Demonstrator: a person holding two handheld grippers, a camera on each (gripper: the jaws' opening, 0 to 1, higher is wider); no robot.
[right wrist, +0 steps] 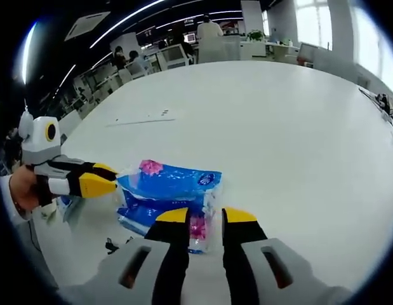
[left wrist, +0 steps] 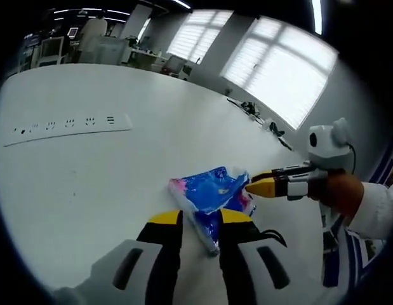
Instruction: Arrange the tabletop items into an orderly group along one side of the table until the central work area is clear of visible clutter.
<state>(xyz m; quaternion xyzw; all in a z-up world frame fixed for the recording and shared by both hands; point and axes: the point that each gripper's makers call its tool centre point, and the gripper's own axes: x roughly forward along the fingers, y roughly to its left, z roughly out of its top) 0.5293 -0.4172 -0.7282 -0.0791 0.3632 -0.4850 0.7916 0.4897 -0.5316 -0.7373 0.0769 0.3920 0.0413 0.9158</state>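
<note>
A blue plastic packet (left wrist: 212, 190) with pink print lies on the white table (left wrist: 107, 184). In the left gripper view my left gripper (left wrist: 201, 217) has its yellow-tipped jaws on either side of the packet's near end, pinching it. The right gripper (left wrist: 254, 186) comes in from the right, held by a hand, its tip closed on the packet's far edge. In the right gripper view the packet (right wrist: 167, 184) sits just ahead, its near edge between the jaws of my right gripper (right wrist: 206, 216). The left gripper (right wrist: 110, 180) reaches in from the left and meets the packet's left edge.
A recessed socket strip (left wrist: 69, 124) runs across the table to the left, also seen far off as the strip (right wrist: 145, 119). A small black cable (right wrist: 113, 243) lies near the packet. Cables and small items (left wrist: 253, 109) sit at the window-side edge. Desks and people stand beyond the table.
</note>
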